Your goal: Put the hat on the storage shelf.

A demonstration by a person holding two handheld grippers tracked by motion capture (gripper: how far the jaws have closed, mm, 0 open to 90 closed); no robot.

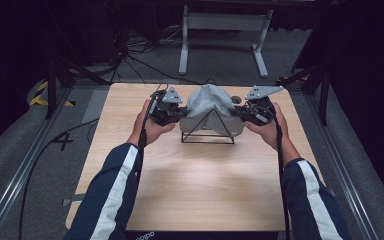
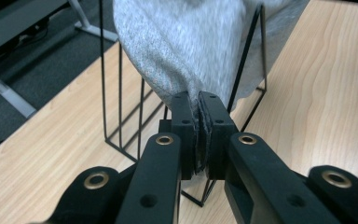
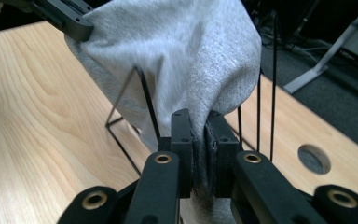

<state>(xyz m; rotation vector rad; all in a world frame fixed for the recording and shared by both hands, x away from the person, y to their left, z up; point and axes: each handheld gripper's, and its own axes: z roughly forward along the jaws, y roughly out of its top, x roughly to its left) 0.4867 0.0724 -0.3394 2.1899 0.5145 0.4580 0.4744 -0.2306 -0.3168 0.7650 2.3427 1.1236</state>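
— Where is the cloth (image 1: pixel 207 102) sitting?
— At upper centre of the high view, draping over the wire rack (image 1: pixel 207 131) on the table (image 1: pixel 190 185).
— And the claws?
— The left gripper (image 1: pixel 179 113) and right gripper (image 1: pixel 238 111) are each pinching the cloth's edge.

Painted number 4 (image 1: pixel 64 141) on the grey floor left of the table (partly cable-crossed), nothing else legible

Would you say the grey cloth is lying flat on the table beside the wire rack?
No, the grey cloth is draped over the top of the black wire rack, held at each side by a tool.
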